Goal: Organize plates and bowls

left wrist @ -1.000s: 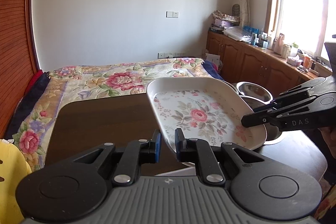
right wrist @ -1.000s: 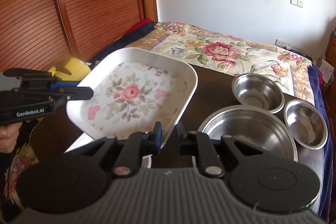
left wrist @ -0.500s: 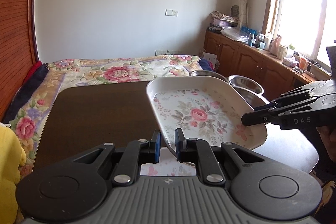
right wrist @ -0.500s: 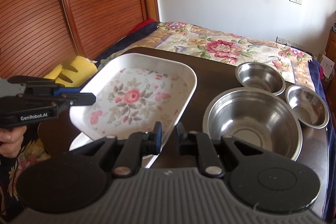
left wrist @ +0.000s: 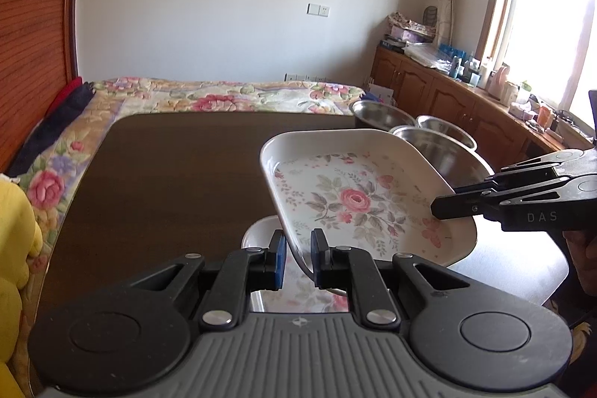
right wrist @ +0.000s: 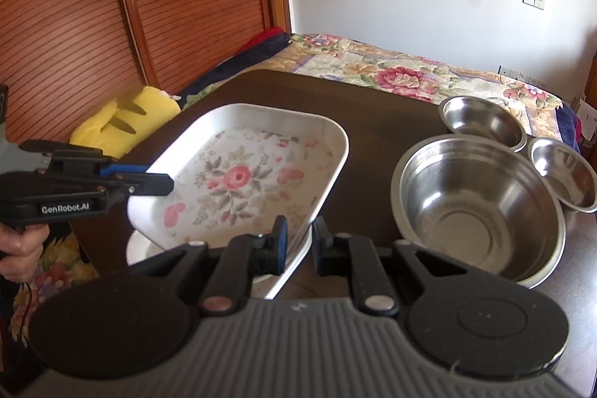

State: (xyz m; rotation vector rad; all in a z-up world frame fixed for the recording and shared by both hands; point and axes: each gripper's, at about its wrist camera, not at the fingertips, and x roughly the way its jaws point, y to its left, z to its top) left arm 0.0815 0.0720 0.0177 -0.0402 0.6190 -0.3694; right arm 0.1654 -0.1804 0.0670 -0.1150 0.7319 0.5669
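both grippers [left wrist: 298,250] [right wrist: 298,241] clamp the floral tray [left wrist: 358,200] (tilted).

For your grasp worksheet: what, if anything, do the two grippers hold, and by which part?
Both hold the floral plate by its rim: the left gripper and right gripper each clamp an opposite edge, keeping it raised over the table.

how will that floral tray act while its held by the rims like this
The floral tray looks rigid: it spans between the left tongs and right tongs without sagging. Its glossy rim may slip in narrow pinches. It looks like ceramic or melamine, so a drop onto the table could chip it.
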